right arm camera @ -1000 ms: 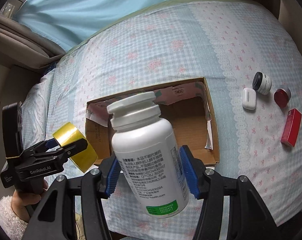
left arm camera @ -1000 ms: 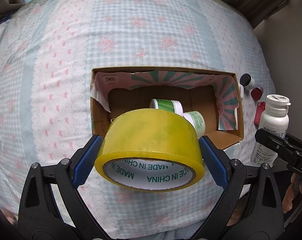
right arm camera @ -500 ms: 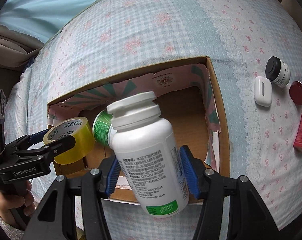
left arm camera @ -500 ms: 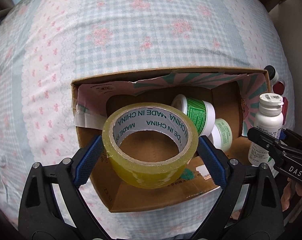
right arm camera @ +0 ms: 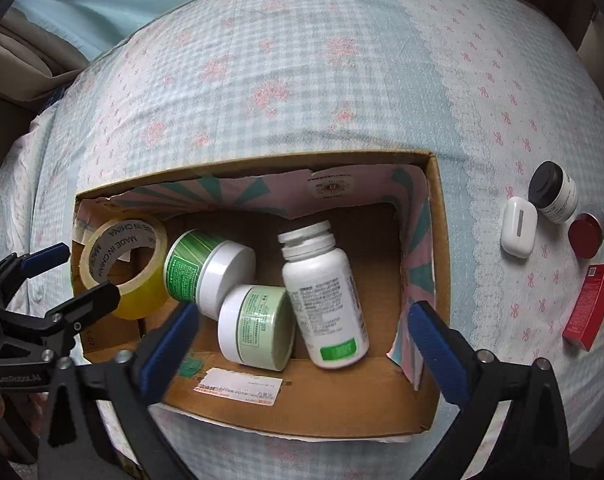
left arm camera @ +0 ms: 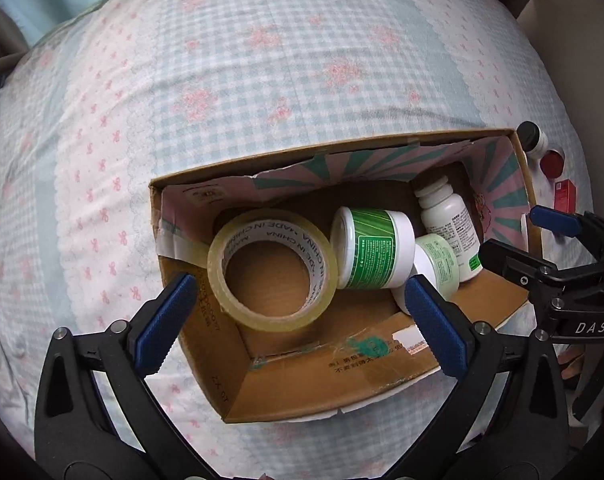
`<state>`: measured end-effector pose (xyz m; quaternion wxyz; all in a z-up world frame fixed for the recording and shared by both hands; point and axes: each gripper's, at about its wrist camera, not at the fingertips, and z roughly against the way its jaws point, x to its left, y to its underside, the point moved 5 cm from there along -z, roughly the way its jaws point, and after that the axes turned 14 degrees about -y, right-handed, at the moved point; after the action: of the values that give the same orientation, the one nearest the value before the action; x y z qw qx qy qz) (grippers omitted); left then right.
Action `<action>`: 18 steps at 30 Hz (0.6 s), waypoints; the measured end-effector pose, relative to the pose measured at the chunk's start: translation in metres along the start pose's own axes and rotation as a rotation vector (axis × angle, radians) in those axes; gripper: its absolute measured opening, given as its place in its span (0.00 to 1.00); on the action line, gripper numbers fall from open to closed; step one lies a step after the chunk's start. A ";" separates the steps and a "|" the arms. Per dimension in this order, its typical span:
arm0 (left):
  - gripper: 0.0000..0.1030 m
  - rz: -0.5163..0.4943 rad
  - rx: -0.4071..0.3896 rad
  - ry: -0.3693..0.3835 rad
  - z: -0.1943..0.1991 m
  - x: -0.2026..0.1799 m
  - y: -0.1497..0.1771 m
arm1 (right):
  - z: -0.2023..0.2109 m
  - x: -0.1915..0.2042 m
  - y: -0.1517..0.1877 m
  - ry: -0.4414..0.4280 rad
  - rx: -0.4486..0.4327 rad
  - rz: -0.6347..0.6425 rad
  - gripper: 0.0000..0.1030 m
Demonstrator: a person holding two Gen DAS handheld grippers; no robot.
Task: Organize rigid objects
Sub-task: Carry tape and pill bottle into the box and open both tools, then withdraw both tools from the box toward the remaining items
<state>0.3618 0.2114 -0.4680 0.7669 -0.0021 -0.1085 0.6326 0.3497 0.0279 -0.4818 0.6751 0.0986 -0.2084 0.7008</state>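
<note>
A cardboard box [left arm camera: 334, 151] [right arm camera: 261, 162] lies open on the bed. Inside it rest a yellow tape roll [left arm camera: 271, 268] [right arm camera: 123, 264], a dark green jar [left arm camera: 368, 254] [right arm camera: 205, 268], a pale green jar [left arm camera: 438, 264] [right arm camera: 257, 328] and a white pill bottle [left arm camera: 448, 220] [right arm camera: 326, 292] on its side. My left gripper [left arm camera: 299, 312] [right arm camera: 71, 276] hangs over the tape, jaws opening wide, pads clear of it. My right gripper [right arm camera: 304, 338] [left arm camera: 542, 248] hovers above the bottle and pale jar, jaws opening, touching neither.
On the quilt to the right of the box sit a white earbud case [right arm camera: 519, 232], a black-lidded jar [right arm camera: 552, 192], a red-lidded jar [right arm camera: 586, 232] and a red carton [right arm camera: 589, 306]. The bed's edge runs close below both grippers.
Both grippers came down over the box and let go. The tape roll now lies in the box's left end and the pill bottle lies on its side at the right.
</note>
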 end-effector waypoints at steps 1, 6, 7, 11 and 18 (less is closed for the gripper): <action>1.00 -0.002 0.001 -0.003 0.000 0.000 0.003 | 0.002 0.001 0.000 -0.002 -0.002 0.001 1.00; 1.00 0.023 0.002 0.000 0.004 0.004 0.018 | 0.001 -0.006 0.014 -0.006 0.015 -0.050 1.00; 1.00 0.028 0.001 0.001 0.005 0.005 0.020 | 0.002 -0.006 0.017 -0.007 0.014 -0.058 1.00; 1.00 0.043 -0.006 -0.004 0.011 0.008 0.027 | 0.007 -0.005 0.025 -0.001 0.009 -0.067 1.00; 1.00 0.076 -0.060 -0.023 0.039 0.019 0.038 | 0.027 0.008 0.032 0.005 -0.027 -0.043 1.00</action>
<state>0.3220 0.2321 -0.4326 0.7404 -0.0221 -0.1362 0.6578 0.3139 0.0240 -0.4596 0.6919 0.0921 -0.2140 0.6834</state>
